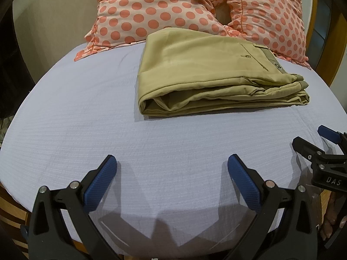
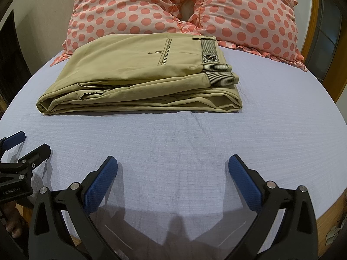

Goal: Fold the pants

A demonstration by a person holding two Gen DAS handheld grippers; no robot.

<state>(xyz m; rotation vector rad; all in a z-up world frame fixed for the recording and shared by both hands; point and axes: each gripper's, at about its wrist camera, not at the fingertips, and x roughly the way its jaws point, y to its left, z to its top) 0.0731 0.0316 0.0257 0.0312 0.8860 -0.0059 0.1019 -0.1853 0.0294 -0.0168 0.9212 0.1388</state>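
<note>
Khaki pants (image 1: 208,73) lie folded in a flat stack on the pale blue bed sheet (image 1: 86,112), close to the pillows. They also show in the right wrist view (image 2: 138,75), with a striped waistband and a back pocket on top. My left gripper (image 1: 172,173) is open and empty, above the sheet, well short of the pants. My right gripper (image 2: 173,173) is open and empty too, likewise short of the pants. Each gripper shows at the edge of the other's view: the right one (image 1: 312,140), the left one (image 2: 28,143).
Two pink pillows with orange dots (image 1: 138,10) (image 2: 249,15) lean at the head of the bed behind the pants. A wooden bed frame (image 2: 312,17) runs along the right. Bare sheet (image 2: 173,134) lies between the grippers and the pants.
</note>
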